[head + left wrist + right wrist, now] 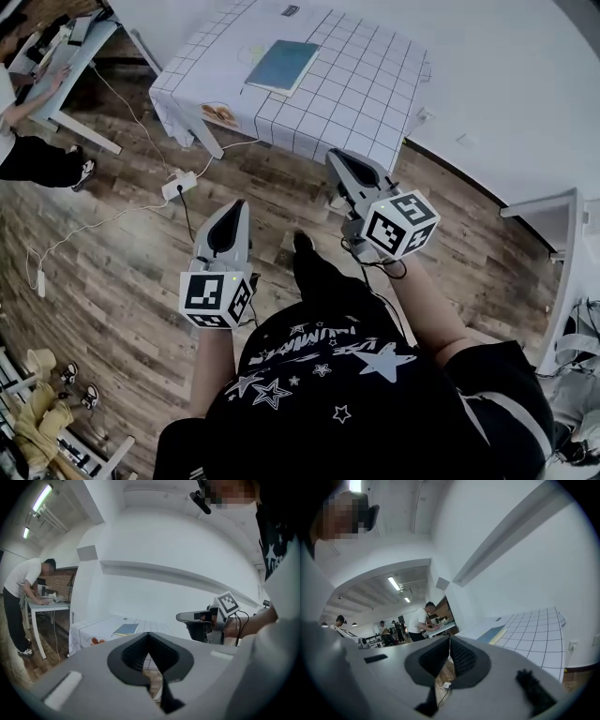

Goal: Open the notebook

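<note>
The closed notebook (pixel 281 66) has a blue-green cover and lies flat on a table (pixel 366 103) covered with a white checked cloth, far ahead of me. Both grippers hang over the wooden floor, short of the table and touching nothing. The left gripper (pixel 238 206) is shut and empty, and so is the right gripper (pixel 337 157), which is nearer the table's front edge. From the left gripper view its jaws (pixel 149 633) meet, with the notebook (pixel 125 629) small beyond them. In the right gripper view the jaws (pixel 450 639) are also together, the notebook (pixel 493 634) to their right.
A white power strip (pixel 178 185) and cables lie on the floor in front of the table. A person (pixel 28 141) leans over a desk at the far left. A white cabinet (pixel 553 234) stands at the right. Something orange (pixel 219 114) sits at the table's near left corner.
</note>
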The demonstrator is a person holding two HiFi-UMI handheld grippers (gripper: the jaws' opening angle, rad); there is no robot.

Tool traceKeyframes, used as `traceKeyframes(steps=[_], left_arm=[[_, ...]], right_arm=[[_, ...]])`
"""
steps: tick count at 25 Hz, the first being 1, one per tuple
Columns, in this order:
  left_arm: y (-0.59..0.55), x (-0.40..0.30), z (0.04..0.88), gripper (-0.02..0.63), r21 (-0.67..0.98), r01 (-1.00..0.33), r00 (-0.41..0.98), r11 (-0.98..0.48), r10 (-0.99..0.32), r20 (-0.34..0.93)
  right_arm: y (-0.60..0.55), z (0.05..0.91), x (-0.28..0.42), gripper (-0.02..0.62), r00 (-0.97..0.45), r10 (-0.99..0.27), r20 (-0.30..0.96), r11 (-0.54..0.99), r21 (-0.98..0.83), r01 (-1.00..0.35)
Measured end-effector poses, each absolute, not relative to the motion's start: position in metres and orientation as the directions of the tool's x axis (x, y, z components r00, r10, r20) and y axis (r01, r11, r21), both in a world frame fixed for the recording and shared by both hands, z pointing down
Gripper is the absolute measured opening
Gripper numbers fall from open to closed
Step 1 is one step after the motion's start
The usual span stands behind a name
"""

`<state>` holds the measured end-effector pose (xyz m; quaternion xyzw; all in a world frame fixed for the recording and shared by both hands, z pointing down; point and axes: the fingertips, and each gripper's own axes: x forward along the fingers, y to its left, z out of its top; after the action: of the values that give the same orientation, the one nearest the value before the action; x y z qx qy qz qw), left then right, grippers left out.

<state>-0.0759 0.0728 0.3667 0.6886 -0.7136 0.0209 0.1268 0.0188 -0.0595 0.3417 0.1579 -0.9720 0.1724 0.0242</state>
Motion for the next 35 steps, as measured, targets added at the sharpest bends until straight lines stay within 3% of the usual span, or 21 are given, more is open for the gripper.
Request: traceKeyframes(steps=[16, 18, 22, 25, 35], left_arm=[[-0.069, -0.115, 0.387, 0.011, 0.112, -0.993, -0.002, 0.039, -0.95, 0.312], [-0.075, -0.115, 0.391, 0.06, 0.1, -0.995, 0.013, 0.019, -0.95, 0.313], [-0.096, -0.118, 0.4, 0.069, 0.039, -0.999, 0.009, 0.004, -0.94, 0.341], [-0.111, -0.122, 0.411, 0.12, -0.01, -1.0, 0.005, -0.009, -0.925, 0.38], [-0.17, -0.145, 0.476, 0.203, -0.18, -0.972, 0.03, -0.15, -0.842, 0.538]], right_arm=[[-0.18, 0.371, -0.024, 0.015, -0.941, -0.302, 0.155, 0.857, -0.387, -0.339], [-0.181, 0.378, -0.025, 0.015, -0.938, -0.308, 0.158, 0.852, -0.392, -0.346], [-0.196, 0.387, -0.021, 0.015, -0.926, -0.338, 0.166, 0.83, -0.41, -0.377], [-0.204, 0.392, -0.021, 0.015, -0.918, -0.356, 0.171, 0.821, -0.413, -0.395], [-0.237, 0.41, -0.019, 0.015, -0.86, -0.462, 0.217, 0.749, -0.423, -0.51]])
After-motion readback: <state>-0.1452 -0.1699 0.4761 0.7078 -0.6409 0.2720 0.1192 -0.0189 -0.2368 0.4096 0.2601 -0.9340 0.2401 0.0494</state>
